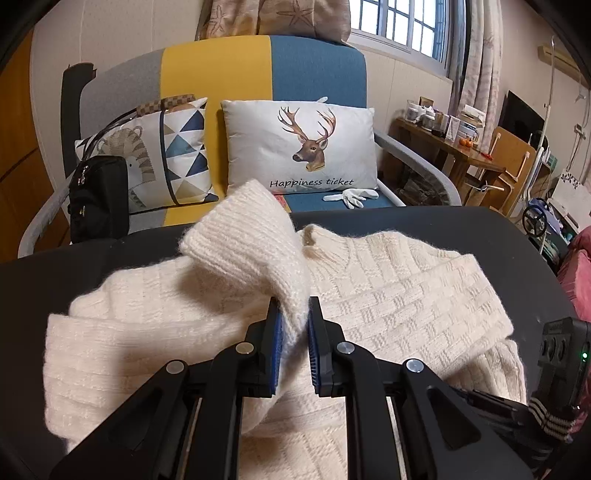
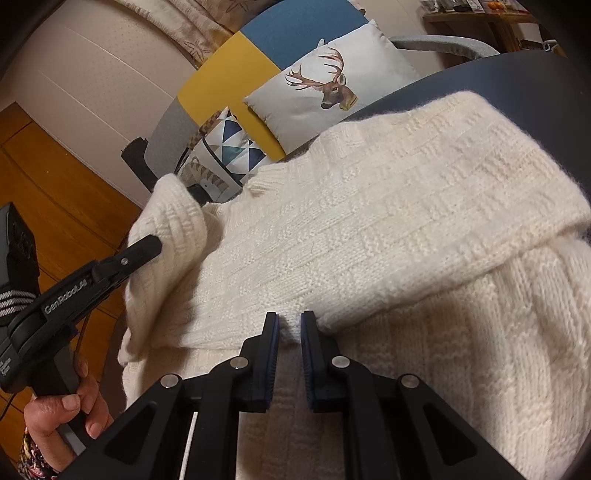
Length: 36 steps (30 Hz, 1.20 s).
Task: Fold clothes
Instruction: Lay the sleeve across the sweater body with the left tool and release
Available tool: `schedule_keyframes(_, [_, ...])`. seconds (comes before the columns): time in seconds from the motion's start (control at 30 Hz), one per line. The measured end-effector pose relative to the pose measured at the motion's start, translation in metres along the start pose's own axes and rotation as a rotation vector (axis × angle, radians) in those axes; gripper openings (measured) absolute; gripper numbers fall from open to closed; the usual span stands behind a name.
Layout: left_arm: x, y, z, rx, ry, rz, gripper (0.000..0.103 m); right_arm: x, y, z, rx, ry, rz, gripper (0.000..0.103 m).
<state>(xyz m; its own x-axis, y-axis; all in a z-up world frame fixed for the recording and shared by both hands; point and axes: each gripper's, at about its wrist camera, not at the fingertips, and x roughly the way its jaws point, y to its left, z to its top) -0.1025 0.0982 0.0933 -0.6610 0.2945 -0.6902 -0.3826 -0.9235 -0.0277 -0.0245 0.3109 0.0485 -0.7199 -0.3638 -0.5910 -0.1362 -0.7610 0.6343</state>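
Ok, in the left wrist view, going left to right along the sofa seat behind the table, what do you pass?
Black bag → triangle-patterned cushion → deer cushion printed "Happiness ticket" → white glove.

Soft, even indoor light with a warm cast fills both fisheye views. In the left wrist view, pale daylight glows through the window at one o'clock, overexposed to near white. The cream sweater is bright, with a gentle shadow under its raised fold. Both views are sharp at the centre; straight lines bow strongly toward the edges, and the corners fall off into black vignette.
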Motion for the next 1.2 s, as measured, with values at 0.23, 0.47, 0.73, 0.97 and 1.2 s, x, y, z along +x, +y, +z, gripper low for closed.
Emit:
schedule_keyframes(0.23, [0.027,-0.031,-0.024,0.129,0.111,0.065,0.027,-0.001,-0.001,-0.001,0.004,-0.003,0.006,0.01])
schedule_keyframes(0.47, [-0.005,-0.04,-0.065,0.174,0.068,0.107,0.071,-0.001,-0.003,-0.001,0.013,-0.005,0.016,0.009])
schedule_keyframes(0.73, [-0.037,0.053,-0.107,-0.208,0.104,0.187,0.086,-0.002,-0.006,-0.001,0.034,-0.01,0.044,0.009])
schedule_keyframes(0.97, [-0.042,0.067,-0.112,-0.303,0.068,0.165,0.086,-0.004,-0.01,-0.001,0.05,-0.013,0.068,0.009])
schedule_keyframes(1.2, [-0.035,0.056,-0.108,-0.243,0.101,0.211,0.087,-0.008,-0.009,0.003,0.052,-0.012,0.093,0.014])
